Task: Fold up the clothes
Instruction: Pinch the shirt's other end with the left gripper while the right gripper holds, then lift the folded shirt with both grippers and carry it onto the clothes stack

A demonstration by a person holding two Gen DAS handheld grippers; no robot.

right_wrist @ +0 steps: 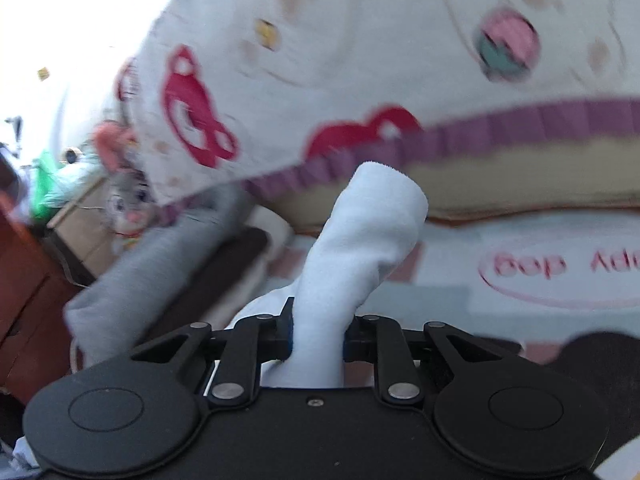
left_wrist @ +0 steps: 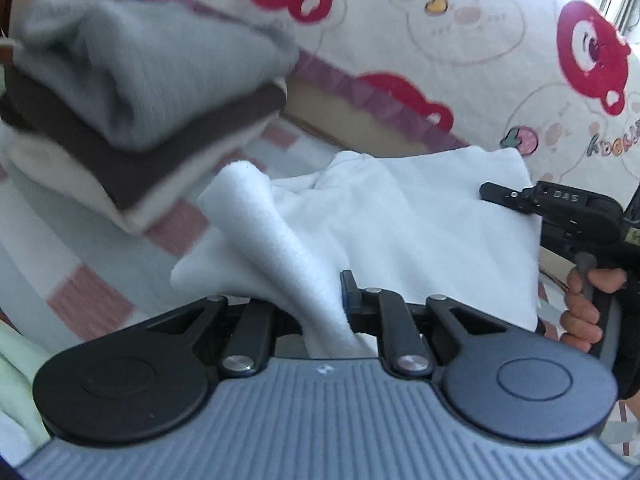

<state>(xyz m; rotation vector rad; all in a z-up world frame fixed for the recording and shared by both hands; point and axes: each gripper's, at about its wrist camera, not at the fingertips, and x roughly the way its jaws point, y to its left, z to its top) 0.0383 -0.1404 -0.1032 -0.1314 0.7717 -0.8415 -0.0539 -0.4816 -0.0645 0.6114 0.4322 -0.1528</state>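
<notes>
A white garment [left_wrist: 400, 220] hangs stretched in the air between both grippers. My left gripper [left_wrist: 320, 312] is shut on one bunched edge of it, the cloth rising up from between the jaws. My right gripper [right_wrist: 318, 332] is shut on another bunched part of the white garment [right_wrist: 360, 248]; the same tool shows in the left wrist view as the right gripper [left_wrist: 496, 194] at the cloth's far right corner, held by a hand [left_wrist: 580, 312]. A stack of folded clothes [left_wrist: 132, 92], grey over brown over cream, lies at the upper left.
A bear-print quilt [left_wrist: 460, 28] with a purple frilled edge fills the background over a checked pink and pale bed sheet [left_wrist: 92, 288]. A plush toy [right_wrist: 128, 204] and a cardboard box [right_wrist: 80, 232] sit at the left. A pale green cloth [left_wrist: 16, 376] lies at the lower left.
</notes>
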